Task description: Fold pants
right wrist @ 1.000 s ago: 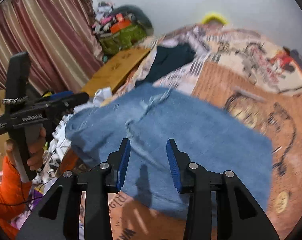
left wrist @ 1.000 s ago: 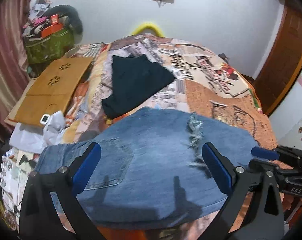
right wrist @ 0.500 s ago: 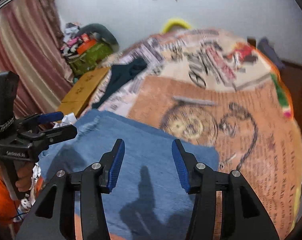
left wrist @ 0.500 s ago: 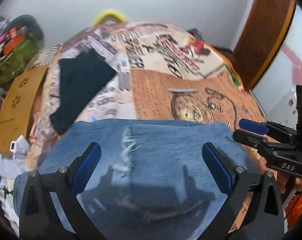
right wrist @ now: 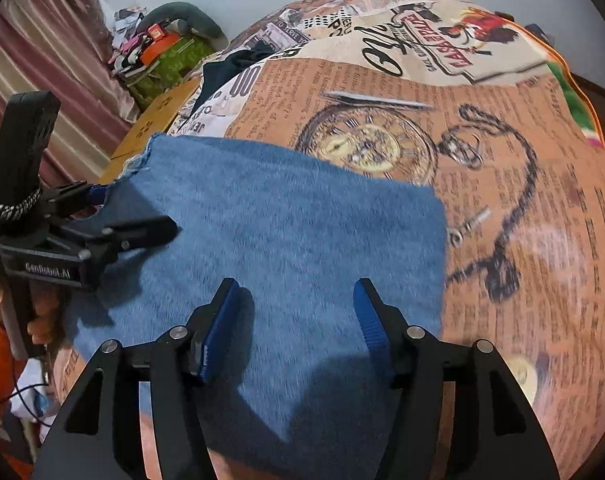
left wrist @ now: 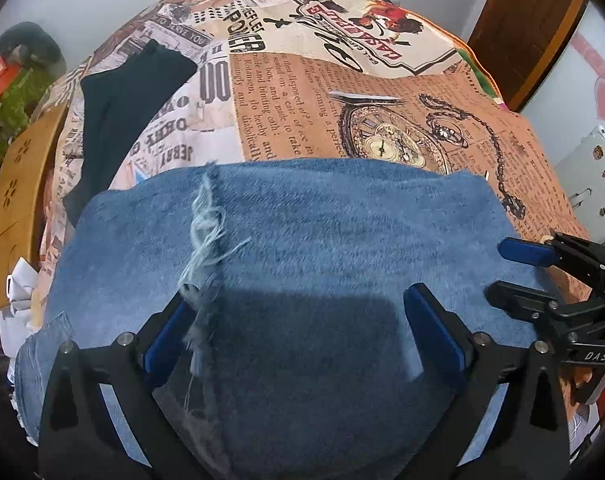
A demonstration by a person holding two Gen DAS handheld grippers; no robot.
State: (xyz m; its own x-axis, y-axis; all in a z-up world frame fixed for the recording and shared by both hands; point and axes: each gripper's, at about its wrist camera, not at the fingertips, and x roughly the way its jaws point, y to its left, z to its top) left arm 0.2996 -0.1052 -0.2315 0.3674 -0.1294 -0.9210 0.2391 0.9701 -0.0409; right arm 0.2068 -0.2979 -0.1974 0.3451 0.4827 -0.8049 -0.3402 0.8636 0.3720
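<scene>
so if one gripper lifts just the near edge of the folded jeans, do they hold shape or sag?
Likely sag: the jeans are soft denim lying limp in layers on the bedspread. Probably heavyish, being folded thick. The frayed rip could snag a finger. Slipping seems unlikely given the coarse weave.

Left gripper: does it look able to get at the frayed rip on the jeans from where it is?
Probably yes. The left gripper hangs open over the jeans, the frayed rip running up from its left finger, nothing covering it.
</scene>
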